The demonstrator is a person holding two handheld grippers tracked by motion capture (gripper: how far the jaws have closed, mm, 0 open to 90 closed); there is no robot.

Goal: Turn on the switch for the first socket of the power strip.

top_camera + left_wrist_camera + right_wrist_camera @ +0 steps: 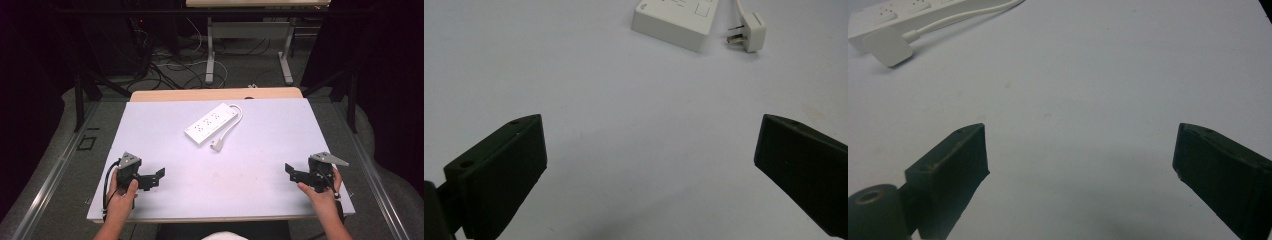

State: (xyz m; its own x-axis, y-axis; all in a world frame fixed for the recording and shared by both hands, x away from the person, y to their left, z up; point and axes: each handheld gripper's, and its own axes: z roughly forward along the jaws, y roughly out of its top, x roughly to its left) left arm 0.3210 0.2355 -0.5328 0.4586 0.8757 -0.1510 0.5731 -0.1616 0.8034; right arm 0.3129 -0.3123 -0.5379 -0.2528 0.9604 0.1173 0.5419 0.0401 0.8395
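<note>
At the near left edge of the pale table [150, 130], the left gripper [159, 177] rests in a hand with its jaws spread wide and nothing between them, bare tabletop open all around it. In the middle, toward the far edge, a white power strip [211, 124] lies at a slant with its cord looping back to the plug [217, 145] just beside it, well apart from both grippers. At the near right edge, the right gripper [289, 171] likewise stands wide open and empty, and beyond the table dark floor holds loose cables [175, 67].
</note>
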